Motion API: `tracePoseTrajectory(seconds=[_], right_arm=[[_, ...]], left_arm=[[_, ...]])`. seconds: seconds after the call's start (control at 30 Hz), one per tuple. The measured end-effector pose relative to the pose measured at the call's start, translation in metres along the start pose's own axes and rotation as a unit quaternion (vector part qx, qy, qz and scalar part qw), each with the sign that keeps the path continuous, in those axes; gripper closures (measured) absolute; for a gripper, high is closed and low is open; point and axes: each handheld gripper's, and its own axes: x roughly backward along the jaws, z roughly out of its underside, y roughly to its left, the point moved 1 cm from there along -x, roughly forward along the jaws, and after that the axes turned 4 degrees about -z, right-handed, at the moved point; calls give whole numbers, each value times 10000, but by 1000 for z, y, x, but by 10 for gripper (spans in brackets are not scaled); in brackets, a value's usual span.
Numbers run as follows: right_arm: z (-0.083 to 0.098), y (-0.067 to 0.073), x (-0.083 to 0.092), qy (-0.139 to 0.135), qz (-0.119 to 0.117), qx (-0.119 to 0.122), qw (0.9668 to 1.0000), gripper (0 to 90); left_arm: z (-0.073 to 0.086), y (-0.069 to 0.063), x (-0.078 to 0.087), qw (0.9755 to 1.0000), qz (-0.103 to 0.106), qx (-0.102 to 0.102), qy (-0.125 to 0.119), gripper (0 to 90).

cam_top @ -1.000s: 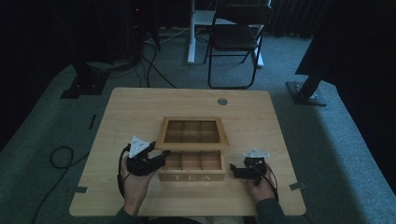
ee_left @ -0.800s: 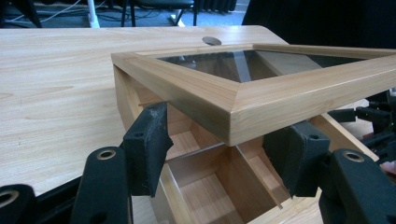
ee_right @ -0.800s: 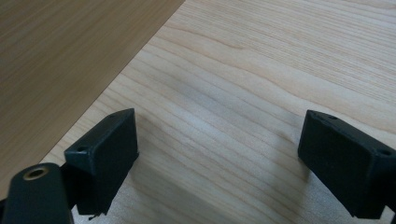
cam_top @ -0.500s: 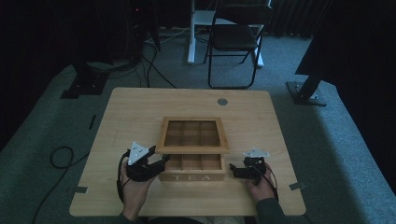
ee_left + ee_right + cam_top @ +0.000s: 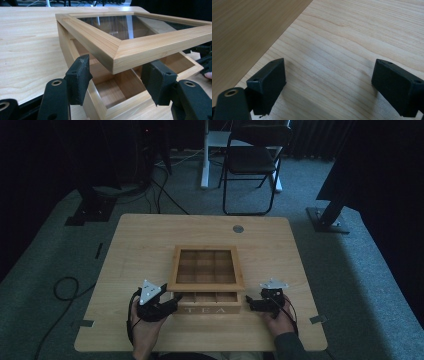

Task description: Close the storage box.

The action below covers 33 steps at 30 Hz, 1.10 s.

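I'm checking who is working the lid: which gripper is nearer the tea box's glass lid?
Left. The left gripper sits at the near-left corner of the raised glass lid, its jaws open either side of that corner. The right gripper rests apart, beside the box's right end.

txt: "TEA" | on: front wall of wooden box — no other txt legible

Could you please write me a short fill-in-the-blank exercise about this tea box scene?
1. The front of the wooden box carries the word ____.
2. The glass-paned lid is partly ____, not shut.
3. The right gripper has its jaws ____, with bare table between them.
4. Beyond the table stands a dark folding ____.

Missing words: TEA; raised; open; chair
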Motion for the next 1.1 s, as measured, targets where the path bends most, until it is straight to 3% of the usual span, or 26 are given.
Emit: tracePoseTrajectory(seconds=[0.73, 1.1], right_arm=[[0, 0, 0, 4, -8, 18, 10000, 116], [0, 0, 0, 9, -7, 13, 10000, 116]], left_arm=[[26, -5, -3, 9996, -86, -163, 216, 408], [38, -6, -6, 9991, -138, -120, 379, 405]])
